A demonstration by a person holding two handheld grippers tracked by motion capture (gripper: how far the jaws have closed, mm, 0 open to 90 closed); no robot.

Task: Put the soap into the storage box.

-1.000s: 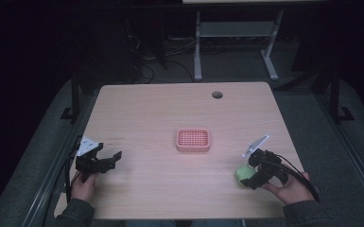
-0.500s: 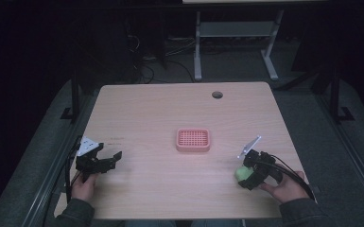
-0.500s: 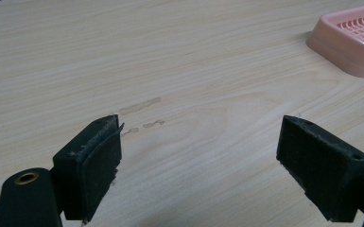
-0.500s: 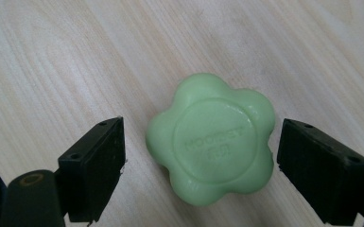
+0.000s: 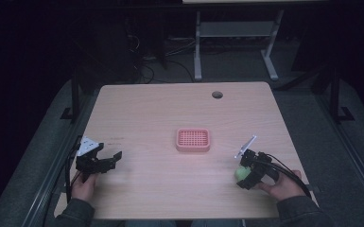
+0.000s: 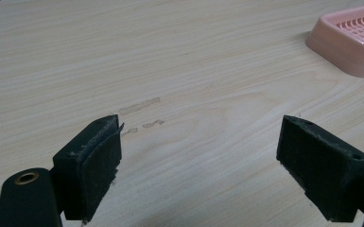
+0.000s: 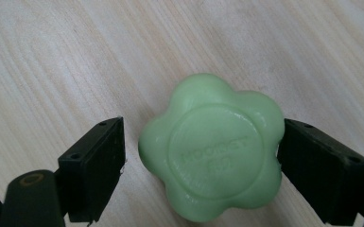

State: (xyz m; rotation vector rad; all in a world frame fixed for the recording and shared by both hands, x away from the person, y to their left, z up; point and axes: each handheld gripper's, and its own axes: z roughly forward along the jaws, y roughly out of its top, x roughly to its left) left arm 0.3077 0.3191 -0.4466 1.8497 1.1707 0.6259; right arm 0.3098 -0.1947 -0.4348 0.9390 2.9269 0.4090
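Lying flat on the table (image 5: pixel 146 109), a green flower-shaped soap (image 7: pixel 213 146) sat near my right front edge, some faint raised lettering on its round face (too soft for me to read). My right hand-held gripper (image 5: pixel 247 171) had it between its jaws: the right jaw touched a petal, the left one stood just off the soap, so the jaws were apart, not clamped. My right hand (image 5: pixel 281 185) held that tool low over the wood. Farther in, near the table's middle, sat a pink soap dish (image 5: pixel 193 140) with a gridded top, well apart from the soap. At the left front, my left hand-held gripper (image 5: pixel 105 160) hung with its jaws wide apart over bare wood, my left hand (image 5: pixel 83 185) behind it.
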